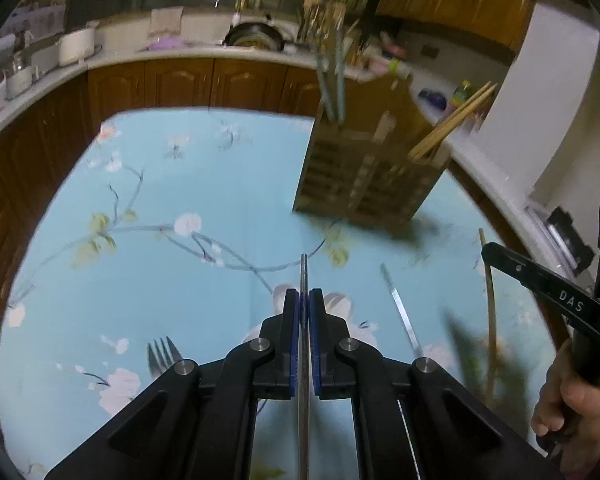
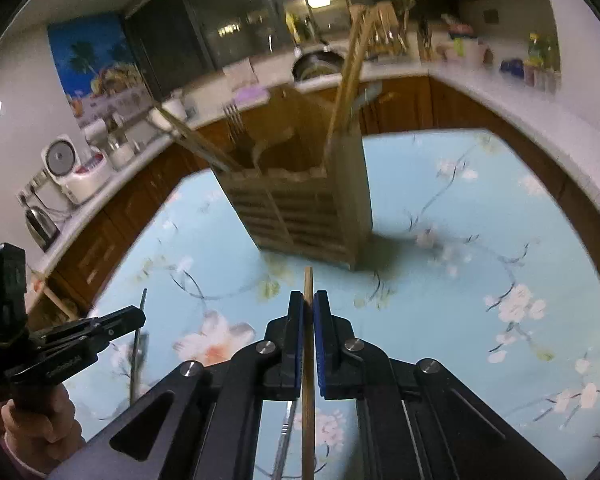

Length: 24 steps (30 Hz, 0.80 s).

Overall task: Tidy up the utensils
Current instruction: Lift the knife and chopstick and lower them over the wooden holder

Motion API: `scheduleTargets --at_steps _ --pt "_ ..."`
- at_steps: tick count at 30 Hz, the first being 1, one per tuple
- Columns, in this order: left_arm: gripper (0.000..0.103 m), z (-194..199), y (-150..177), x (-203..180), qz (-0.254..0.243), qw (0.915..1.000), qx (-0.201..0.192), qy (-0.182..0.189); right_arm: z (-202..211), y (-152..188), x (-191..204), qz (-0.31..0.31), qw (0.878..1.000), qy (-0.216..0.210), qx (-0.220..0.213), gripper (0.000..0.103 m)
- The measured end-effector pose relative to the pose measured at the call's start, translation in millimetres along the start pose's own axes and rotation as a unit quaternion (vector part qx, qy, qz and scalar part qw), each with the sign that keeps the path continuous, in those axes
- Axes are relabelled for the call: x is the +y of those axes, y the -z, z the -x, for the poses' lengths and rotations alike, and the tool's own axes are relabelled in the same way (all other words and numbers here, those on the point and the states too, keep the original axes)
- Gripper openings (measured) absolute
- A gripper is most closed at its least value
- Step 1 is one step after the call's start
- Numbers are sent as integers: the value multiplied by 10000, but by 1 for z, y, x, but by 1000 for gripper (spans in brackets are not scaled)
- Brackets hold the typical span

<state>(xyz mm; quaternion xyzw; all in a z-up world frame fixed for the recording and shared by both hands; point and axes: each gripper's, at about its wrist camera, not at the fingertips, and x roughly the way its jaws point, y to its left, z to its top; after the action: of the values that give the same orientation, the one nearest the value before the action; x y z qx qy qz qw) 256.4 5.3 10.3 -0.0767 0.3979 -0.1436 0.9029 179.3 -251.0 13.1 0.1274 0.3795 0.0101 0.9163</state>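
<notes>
Gripping a thin metal utensil (image 1: 304,280) edge-on, your left gripper (image 1: 304,300) has its blue pads clenched on the shaft, whose tip pokes out just past the fingertips toward the far side of the table; what kind of utensil it is cannot be told from this angle. Your right gripper (image 2: 308,302) is clamped on a wooden chopstick (image 2: 308,360), which runs straight through the jaws with its end showing just beyond them.

Ahead of both stands the wooden utensil holder (image 2: 300,208) on the blue flowered tablecloth (image 2: 480,220), upright, slatted on its near face. Inside it you can see a fork (image 2: 236,120) and a spoon in the left part, metal chopsticks leaning out to the left, and wooden chopsticks (image 2: 352,72) rising from the right part.

On the cloth near your left gripper, a fork (image 1: 162,356) lies to its left, tines pointing away. A flat metal utensil (image 1: 400,308) lies to its right, between the two grippers. Behind the table runs the kitchen counter (image 2: 500,96) with a rice cooker (image 2: 72,172) at the far left.
</notes>
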Motion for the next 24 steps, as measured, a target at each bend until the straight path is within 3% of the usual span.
scheduleTargets --at_steps 12,24 --pt "3 94 0 -4 -99 9960 -832 321 86 -34 21 143 9941 -143 -1068 5" --pt "3 103 -12 -11 -134 9940 -1036 327 92 -46 20 171 9916 -133 -1273 4"
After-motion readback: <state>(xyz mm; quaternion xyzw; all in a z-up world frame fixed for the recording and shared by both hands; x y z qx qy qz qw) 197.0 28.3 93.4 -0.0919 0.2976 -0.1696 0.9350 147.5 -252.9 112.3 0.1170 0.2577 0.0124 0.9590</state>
